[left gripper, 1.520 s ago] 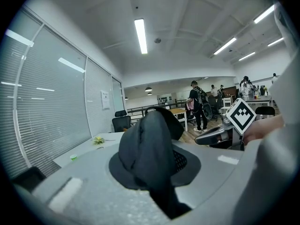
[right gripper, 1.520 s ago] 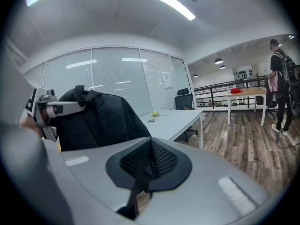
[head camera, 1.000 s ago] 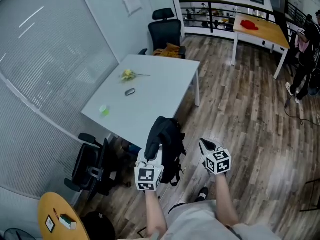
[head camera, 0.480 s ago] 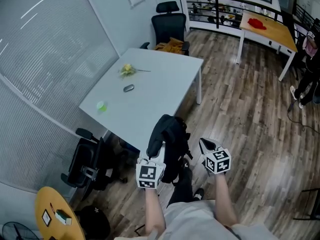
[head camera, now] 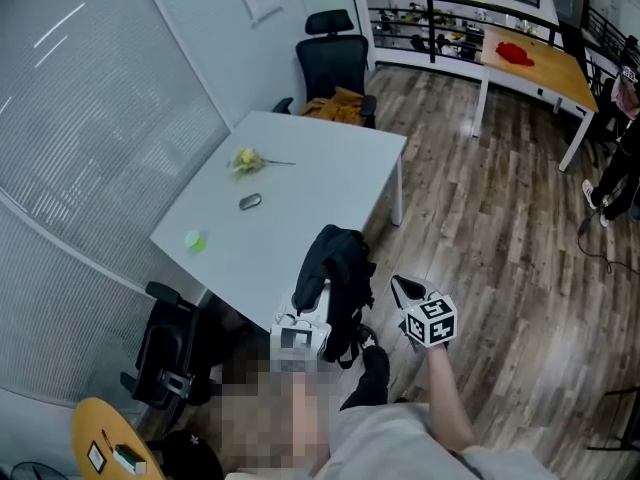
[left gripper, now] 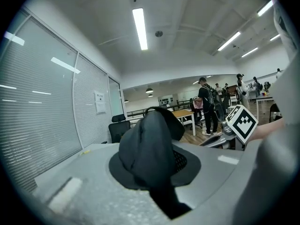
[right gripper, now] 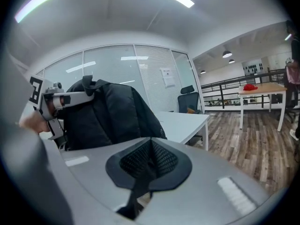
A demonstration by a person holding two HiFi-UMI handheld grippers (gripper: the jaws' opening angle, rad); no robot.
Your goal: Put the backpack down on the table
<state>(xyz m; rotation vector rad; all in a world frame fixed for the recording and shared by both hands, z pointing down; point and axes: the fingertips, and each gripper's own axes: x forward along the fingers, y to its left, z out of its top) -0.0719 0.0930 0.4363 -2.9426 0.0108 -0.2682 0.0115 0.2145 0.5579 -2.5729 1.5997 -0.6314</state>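
A black backpack [head camera: 340,268] hangs from its top handle [left gripper: 151,146] just off the near right edge of the white table [head camera: 300,178]. My left gripper [head camera: 308,300] is shut on that handle, and the bag's body droops below and to the right of it. My right gripper [head camera: 404,288] hangs beside the bag on the right, apart from it, its jaws shut with nothing between them [right gripper: 146,165]. In the right gripper view the backpack [right gripper: 110,118] fills the left, with the table [right gripper: 183,121] behind it.
On the table lie a yellow flower [head camera: 246,160], a small dark object [head camera: 250,202] and a green bit [head camera: 194,239]. Black office chairs stand at the far end [head camera: 335,53] and the near left [head camera: 170,353]. A wooden table [head camera: 530,58] and a person [head camera: 622,128] are at the right.
Both grippers and the hanging backpack have come closer to the table's near edge. The left gripper's hold on the handle is unchanged.
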